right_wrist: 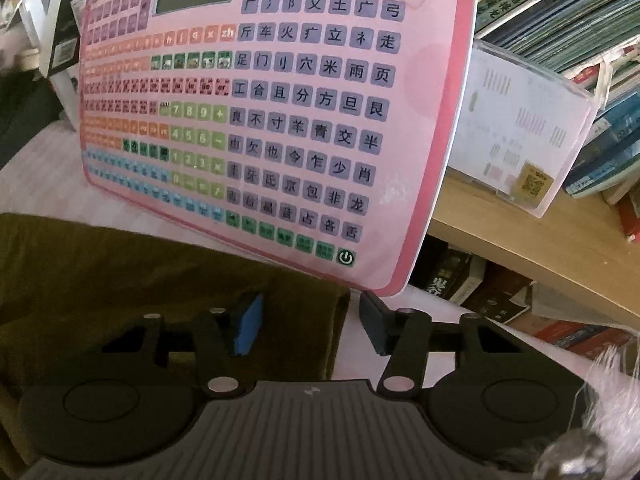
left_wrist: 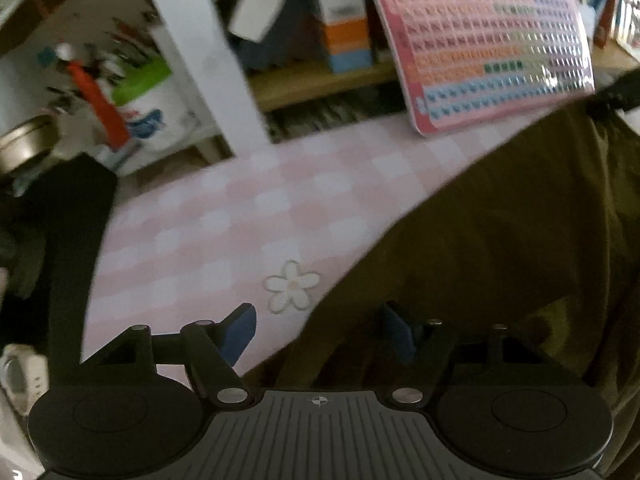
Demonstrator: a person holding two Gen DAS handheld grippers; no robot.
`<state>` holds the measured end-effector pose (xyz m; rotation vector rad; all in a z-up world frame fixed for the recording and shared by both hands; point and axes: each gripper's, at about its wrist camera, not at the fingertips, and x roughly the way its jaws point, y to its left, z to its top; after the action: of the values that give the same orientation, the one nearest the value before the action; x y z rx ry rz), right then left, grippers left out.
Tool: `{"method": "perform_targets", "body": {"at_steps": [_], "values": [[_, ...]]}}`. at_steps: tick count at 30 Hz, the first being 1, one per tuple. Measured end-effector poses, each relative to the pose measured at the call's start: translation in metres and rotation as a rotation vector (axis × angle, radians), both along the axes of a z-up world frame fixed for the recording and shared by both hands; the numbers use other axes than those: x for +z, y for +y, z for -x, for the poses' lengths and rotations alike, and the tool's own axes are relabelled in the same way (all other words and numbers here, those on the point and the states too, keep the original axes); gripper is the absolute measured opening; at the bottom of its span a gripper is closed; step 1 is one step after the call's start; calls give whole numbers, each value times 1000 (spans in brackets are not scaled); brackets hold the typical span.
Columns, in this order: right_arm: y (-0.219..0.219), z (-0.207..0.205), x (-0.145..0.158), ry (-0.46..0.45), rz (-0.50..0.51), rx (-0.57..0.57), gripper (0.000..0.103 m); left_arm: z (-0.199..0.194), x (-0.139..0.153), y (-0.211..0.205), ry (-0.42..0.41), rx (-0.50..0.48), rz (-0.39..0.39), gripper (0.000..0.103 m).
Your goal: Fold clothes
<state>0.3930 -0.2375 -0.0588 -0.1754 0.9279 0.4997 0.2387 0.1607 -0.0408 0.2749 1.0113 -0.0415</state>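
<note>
Two claws over one olive garment [left_wrist: 480, 248] on the pink checked bed cover [left_wrist: 224, 216] — left claw [left_wrist: 318, 330] and right claw [right_wrist: 310, 326] both part-open, each straddling an edge, nothing pinched yet. Best pinching both edges evenly before lifting — one pink character board [right_wrist: 256, 120] leaning close behind.

Dim room; pink checked tablecloth [left_wrist: 240, 216]; wooden shelf [right_wrist: 520, 240] with stacked books [right_wrist: 580, 40]; white post [left_wrist: 200, 48].

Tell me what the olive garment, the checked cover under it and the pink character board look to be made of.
Olive garment: matte woven cloth, probably cotton; soft creases, no shine.
Checked cover: pink-and-white fabric, apparently quilted, with a stitched flower.
Pink character board: glossy plastic, seemingly; stiff, reflecting glare.
</note>
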Motion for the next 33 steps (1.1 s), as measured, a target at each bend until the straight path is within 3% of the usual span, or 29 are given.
{"method": "perform_targets", "body": {"at_steps": [2,5,6,7,10,13,15,20,23,26,29,33], "values": [[-1,0,1,-1,-10,-7,32,-2,-3,0,-1,-9,27,56],[-4,-1,3,19,-35,-8,13,-4,-2,2,24,-37,98,27],[-7,0,3,33,-47,-12,10,-3,-1,0,37,-54,98,11],[-11,3,7,25,-63,-21,9,-2,0,-2,47,-68,84,7],[-23,12,22,-6,-112,-50,7,6,18,-3,-22,-75,60,6],[-30,24,44,-83,-124,-38,6,16,42,-2,-112,-41,96,6],[-32,32,59,-139,-118,-29,6,22,51,-10,-136,-46,67,6],[-44,60,99,-282,-198,-39,6,48,82,-18,-257,-11,35,6],[-60,100,125,-338,-284,-50,6,82,102,-24,-327,-44,23,6],[-83,158,140,-347,-358,-37,6,123,114,-32,-380,-91,11,6],[-105,229,136,-292,-354,-37,6,170,108,-36,-389,-129,47,6],[-118,321,95,-105,-291,-136,6,215,70,-34,-250,-81,139,13]]}}
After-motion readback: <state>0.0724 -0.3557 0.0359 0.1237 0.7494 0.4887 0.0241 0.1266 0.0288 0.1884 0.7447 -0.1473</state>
